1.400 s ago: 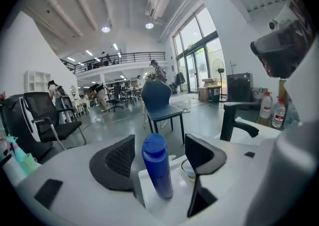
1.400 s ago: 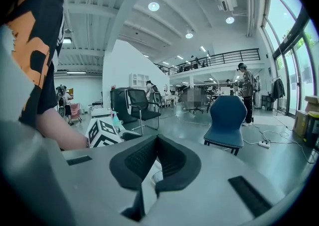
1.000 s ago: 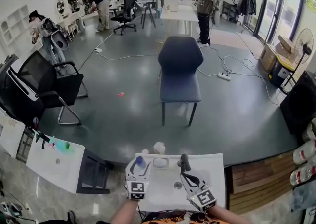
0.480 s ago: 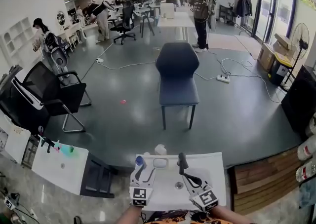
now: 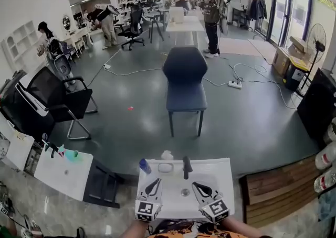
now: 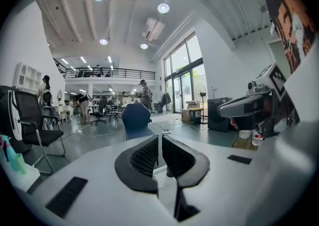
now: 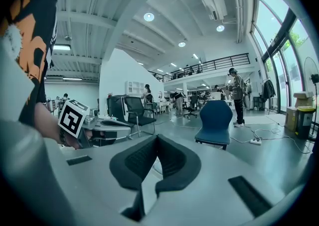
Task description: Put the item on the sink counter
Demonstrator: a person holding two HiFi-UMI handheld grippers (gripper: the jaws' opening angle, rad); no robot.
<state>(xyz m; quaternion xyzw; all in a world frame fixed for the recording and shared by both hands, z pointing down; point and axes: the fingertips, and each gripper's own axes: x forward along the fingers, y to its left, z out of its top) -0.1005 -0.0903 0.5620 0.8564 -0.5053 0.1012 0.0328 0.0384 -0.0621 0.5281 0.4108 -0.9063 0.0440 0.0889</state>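
Bottle [image 5: 143, 165] stands on the sink surface [image 5: 223, 171] at 11 o'clock of the left gripper [image 5: 155, 182], whose jaws are closing on nothing. Right gripper [image 5: 197, 185] is together and empty. Looks placed, so best to pull both straight back without clipping the bottle.

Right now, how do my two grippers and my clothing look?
Both the left gripper and right gripper have white bodies, black ribbed jaws and a white cube with black square markers. The left jaws are closing with nothing between them. The shirt is orange and black.
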